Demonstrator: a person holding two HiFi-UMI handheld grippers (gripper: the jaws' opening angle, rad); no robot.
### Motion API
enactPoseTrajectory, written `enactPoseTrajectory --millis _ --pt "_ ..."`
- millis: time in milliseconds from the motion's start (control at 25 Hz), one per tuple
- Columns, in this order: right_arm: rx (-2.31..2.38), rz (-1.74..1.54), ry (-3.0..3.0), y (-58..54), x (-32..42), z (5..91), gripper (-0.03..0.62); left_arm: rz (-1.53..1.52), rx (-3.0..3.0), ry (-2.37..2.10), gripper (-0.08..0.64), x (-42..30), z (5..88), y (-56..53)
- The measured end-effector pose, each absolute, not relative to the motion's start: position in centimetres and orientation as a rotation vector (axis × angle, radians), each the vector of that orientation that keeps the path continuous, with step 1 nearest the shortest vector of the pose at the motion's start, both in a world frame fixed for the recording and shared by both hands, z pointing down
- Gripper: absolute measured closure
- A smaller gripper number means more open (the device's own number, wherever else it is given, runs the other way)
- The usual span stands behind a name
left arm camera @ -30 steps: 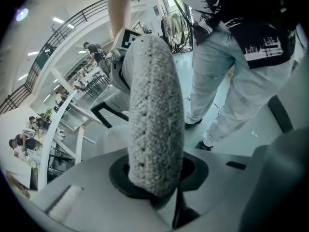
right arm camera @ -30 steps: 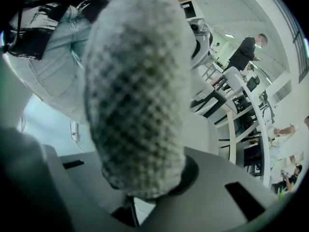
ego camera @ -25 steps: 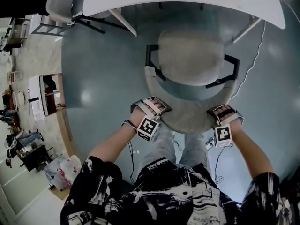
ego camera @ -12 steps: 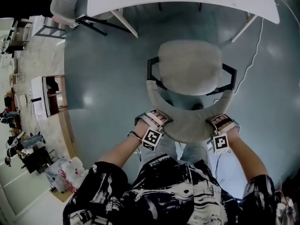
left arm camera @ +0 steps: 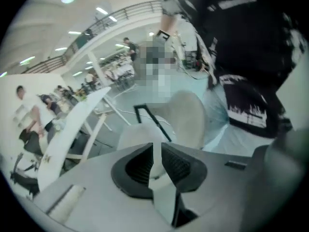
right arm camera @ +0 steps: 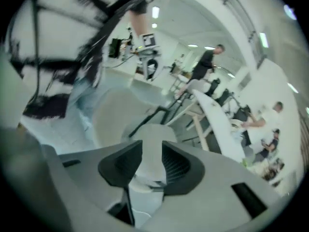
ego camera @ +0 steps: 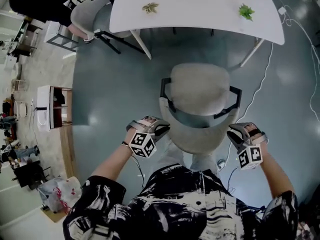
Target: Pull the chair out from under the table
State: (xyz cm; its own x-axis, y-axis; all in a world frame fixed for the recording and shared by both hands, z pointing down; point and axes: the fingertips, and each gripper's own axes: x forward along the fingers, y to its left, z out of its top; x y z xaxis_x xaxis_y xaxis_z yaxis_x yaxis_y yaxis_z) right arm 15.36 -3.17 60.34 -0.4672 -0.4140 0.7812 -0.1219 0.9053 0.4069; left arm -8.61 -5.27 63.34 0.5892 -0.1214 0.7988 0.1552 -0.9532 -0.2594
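**Head view:** taken from above the person, facing steeply down. The chair point(ego camera: 200, 91) sits at centre, the white surface point(ego camera: 200, 9) at the far edge, and the person's patterned shirt point(ego camera: 175, 204) at the near edge.

**Left gripper view:** close in, from the chair's near left, facing across it toward the surface, with the horizon tilted.

**Right gripper view:** close in, from the chair's near right, likewise facing the surface.

All three views share the chair, the surface and the grey-blue floor point(ego camera: 110, 84) between them.

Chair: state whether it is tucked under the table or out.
Out. The chair stands clear of the table edge, floor visible between them.
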Motion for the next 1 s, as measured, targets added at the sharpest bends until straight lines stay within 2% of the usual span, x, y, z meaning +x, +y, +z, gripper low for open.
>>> enactPoseTrajectory --millis 80,200,320,400,600,760,1000 --pt "0.651 -0.327 -2.14 -8.9 14.8 53.1 0.473 -1.106 -2.65 0.255 0.506 -6.6 56.5 -10.0" --pt "1.048 -0.255 -2.316 -16.3 13.7 42.1 0.542 -0.65 -2.83 0.613 0.514 -2.7 44.4 -16.7" --pt "1.373 -0.127 -2.482 -20.7 13.3 33.8 0.58 -0.234 -2.94 0.82 0.529 0.4 35.2 -21.0" --pt "1.476 -0.024 -2.593 -22.4 12.6 30.2 0.589 -0.075 -2.961 0.888 0.537 1.6 31.1 -22.9" --pt "1.504 -0.092 -2.631 -24.3 10.8 25.0 0.591 -0.03 -2.892 0.891 0.554 3.5 25.4 -24.2" --pt "1.565 -0.119 -2.584 -25.2 11.0 23.8 0.591 -0.004 -2.872 0.965 0.554 3.1 24.3 -25.0" --pt "1.642 0.011 -2.611 -24.8 12.4 24.1 0.591 0.002 -2.828 1.032 0.555 2.9 24.1 -25.6"
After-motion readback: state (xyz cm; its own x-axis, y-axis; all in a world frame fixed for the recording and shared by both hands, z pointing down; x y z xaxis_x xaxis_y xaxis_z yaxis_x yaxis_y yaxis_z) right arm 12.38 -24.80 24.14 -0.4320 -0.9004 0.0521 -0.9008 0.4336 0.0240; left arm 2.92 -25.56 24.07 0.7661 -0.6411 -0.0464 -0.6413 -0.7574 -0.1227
